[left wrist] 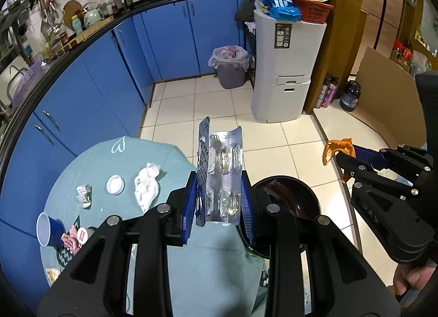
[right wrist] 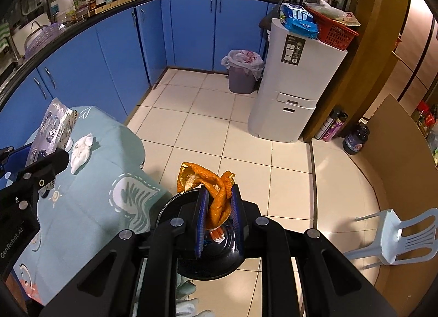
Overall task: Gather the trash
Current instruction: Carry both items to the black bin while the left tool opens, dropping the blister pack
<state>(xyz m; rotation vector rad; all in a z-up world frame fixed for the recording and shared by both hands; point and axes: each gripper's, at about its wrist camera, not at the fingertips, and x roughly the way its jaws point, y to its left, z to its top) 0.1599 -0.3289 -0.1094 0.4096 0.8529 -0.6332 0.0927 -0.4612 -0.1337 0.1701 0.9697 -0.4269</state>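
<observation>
Your left gripper [left wrist: 219, 196] holds one silver blister pack [left wrist: 223, 169], folded and crumpled, clamped between the jaws, its long axis upright and pointing away along the fingers, above the edge of the teal-covered surface [left wrist: 90, 163]. Your right gripper [right wrist: 219, 213] has its jaws closed on one twisted orange peel [right wrist: 210, 188], long axis upright, over the black bin [right wrist: 210, 262]. On the surface: one crumpled tissue [left wrist: 146, 185], one white lid [left wrist: 115, 184], one blue cup [left wrist: 49, 229]
</observation>
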